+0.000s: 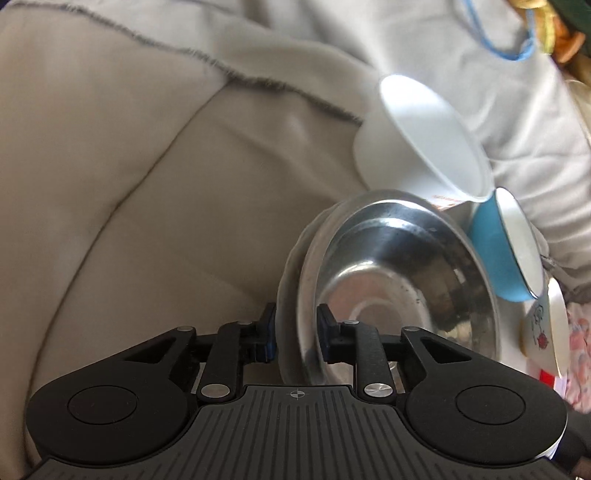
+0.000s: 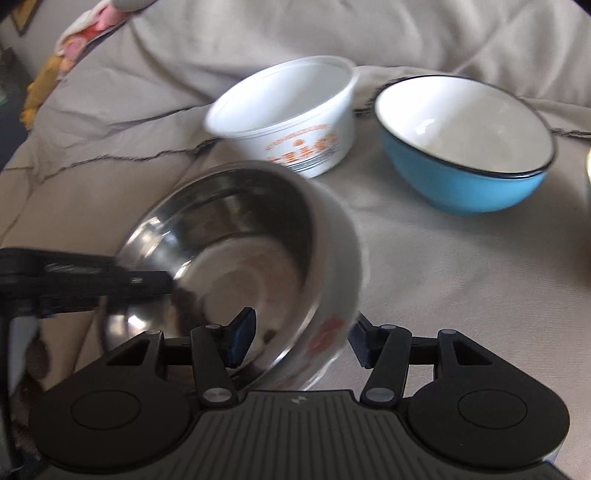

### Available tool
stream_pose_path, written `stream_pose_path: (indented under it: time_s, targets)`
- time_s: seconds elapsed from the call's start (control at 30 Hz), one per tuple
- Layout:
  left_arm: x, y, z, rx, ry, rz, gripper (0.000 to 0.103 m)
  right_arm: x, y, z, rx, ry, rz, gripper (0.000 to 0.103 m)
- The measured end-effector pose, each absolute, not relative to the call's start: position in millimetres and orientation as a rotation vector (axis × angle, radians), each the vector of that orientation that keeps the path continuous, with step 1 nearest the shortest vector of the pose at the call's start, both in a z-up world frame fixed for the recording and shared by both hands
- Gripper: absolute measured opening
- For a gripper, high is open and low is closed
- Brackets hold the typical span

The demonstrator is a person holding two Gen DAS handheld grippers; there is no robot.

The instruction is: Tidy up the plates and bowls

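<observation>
Steel bowl (image 2: 236,236) – glossy metal; blue bowl (image 2: 461,147) glossy enamel; quilt (image 2: 443,277) matt cloth.

You are in a home, working on soft furniture, a bed or a sofa; which one you cannot tell. A beige quilted cover (image 2: 424,258) with dark stitched seams lies wrinkled under everything. On it sit household dishes: a white plastic tub (image 2: 291,122) with orange print, a blue enamel bowl (image 2: 461,184) with a white inside, and a steel-lined bowl (image 2: 229,251). A floral cloth (image 2: 85,33) lies at the far edge, and a pale blanket (image 1: 424,40) is bunched up behind the dishes.
</observation>
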State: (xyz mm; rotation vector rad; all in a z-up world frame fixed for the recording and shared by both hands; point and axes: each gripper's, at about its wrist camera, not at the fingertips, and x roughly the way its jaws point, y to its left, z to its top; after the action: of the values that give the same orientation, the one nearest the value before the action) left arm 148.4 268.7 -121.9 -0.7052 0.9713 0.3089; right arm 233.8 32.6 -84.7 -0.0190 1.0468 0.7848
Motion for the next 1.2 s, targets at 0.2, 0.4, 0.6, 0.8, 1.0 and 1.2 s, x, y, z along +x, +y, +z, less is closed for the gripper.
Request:
stream_pose_path:
  time_s: [0.2,0.4,0.6,0.8,1.0,1.2]
  targets:
    - [165.2,250.8,-108.5,-0.653,0.924,0.286,0.044,238.3,30.9,-81.9,-0.03,1.031,0.759,0.058]
    - [170.1,235.4,-110.9,-0.502,0.888,0.322,0.039,248.3,18.4,-83.5,0.027,1.033,0.757,0.058]
    - [142.5,228.7,-78.8,-0.482,0.712,0.404,0.038,231.9,-11.6,-58.4,-0.029,0.856,0.748,0.058]
    - [151.9,185.6,-39.9,-0.552,0.608,0.205,0.038,258.4,-108.7,-8.7,0.061,0.687,0.597,0.077]
    - [220.0,88.9,-46.1,-0.589,0.834,-0.198,0.038,319.4,-195.6,-45.1,0.162,0.674,0.233,0.078]
    - [291.3,18.8,-59.3,-0.443,1.008,-0.199,0.038,341.9,-231.3,-72.0,0.301,0.78,0.213,0.077]
